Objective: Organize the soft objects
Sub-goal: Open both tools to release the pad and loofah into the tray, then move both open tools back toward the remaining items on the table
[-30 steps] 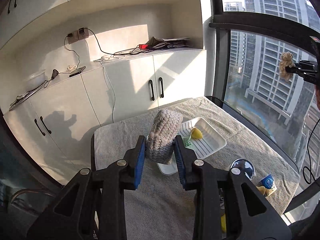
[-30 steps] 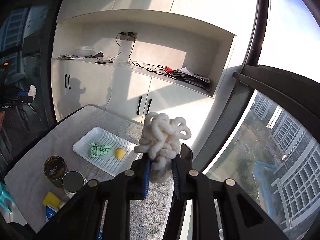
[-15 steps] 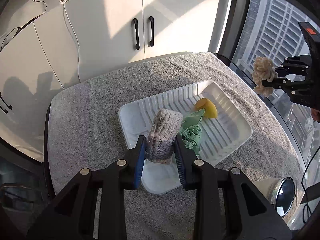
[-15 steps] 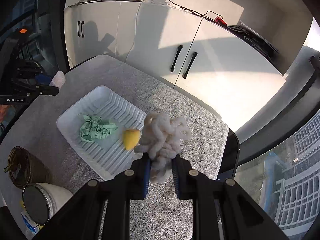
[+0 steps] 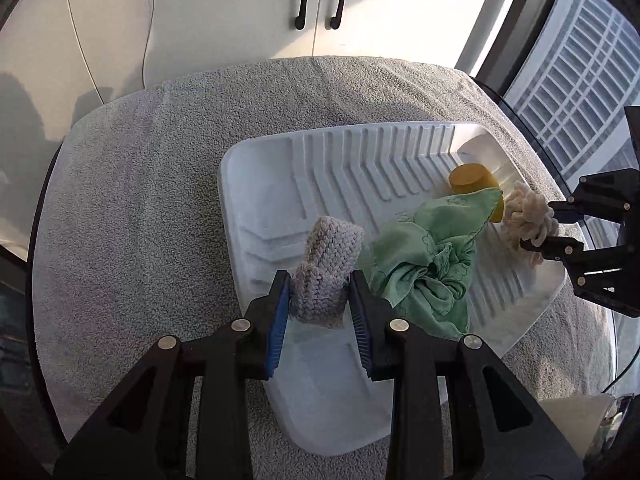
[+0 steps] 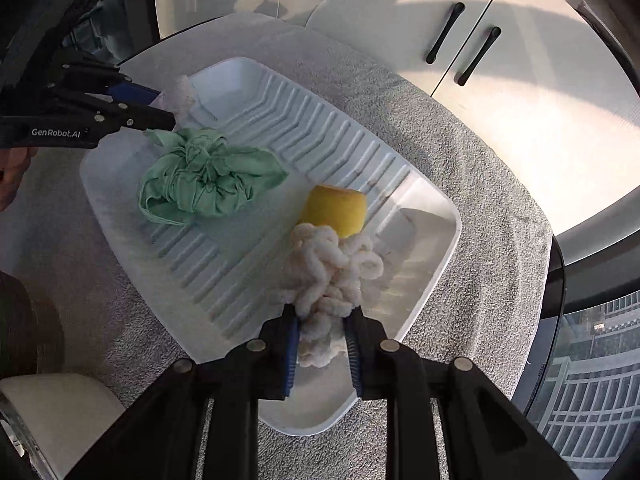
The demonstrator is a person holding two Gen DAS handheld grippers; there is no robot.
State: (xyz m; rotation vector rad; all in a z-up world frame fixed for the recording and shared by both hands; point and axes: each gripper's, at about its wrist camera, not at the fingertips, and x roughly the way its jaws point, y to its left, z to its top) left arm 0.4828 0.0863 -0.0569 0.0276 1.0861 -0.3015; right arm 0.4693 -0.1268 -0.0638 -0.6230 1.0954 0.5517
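Your left gripper (image 5: pixel 320 300) clamps the grey knitted piece (image 5: pixel 326 268) over the white tray (image 5: pixel 360 152); your right gripper (image 6: pixel 322 340) grips the cream rope bundle (image 6: pixel 332 276) beside the yellow sponge (image 6: pixel 336 210); the green cloth (image 6: pixel 204 176) lies between them.

**Both grippers clamped, over tray**

Left gripper (image 5: pixel 320 296): jaws closed on grey knitted piece (image 5: pixel 326 264), near tray's (image 5: pixel 280 184) left end. Right gripper (image 6: pixel 322 332): jaws closed on cream rope bundle (image 6: pixel 332 272), at tray's right end, angled down.
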